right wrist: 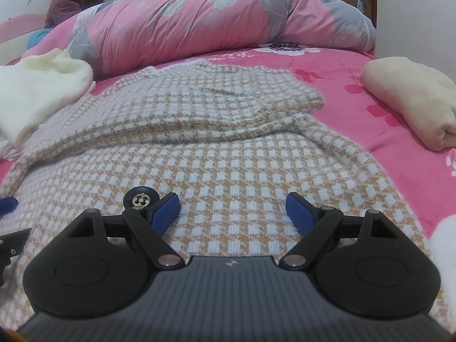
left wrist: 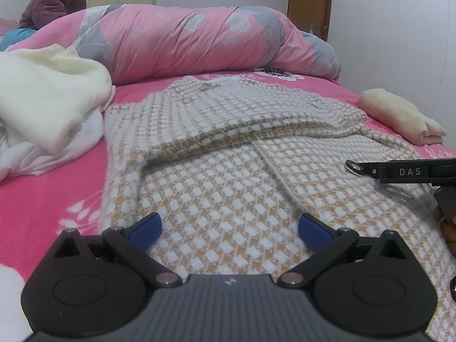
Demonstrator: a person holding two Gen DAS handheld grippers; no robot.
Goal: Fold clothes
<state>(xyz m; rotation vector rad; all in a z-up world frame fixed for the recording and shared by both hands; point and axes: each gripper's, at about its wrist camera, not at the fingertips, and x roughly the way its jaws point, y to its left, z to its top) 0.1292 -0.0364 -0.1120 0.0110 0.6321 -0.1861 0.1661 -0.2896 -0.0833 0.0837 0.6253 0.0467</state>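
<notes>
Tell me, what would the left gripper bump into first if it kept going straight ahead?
Probably the checked sweater: the left gripper hovers low over it, jaws open, facing its folded sleeve. Depth is hard to judge here.

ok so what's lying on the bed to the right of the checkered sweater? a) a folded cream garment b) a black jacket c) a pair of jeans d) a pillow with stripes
a: a folded cream garment rests on the pink floral bedsheet, to the right of the tan and white checkered sweater and apart from it.

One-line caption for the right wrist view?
Open right tool over a tan-and-white checked sweater spread on a pink bed.
</notes>
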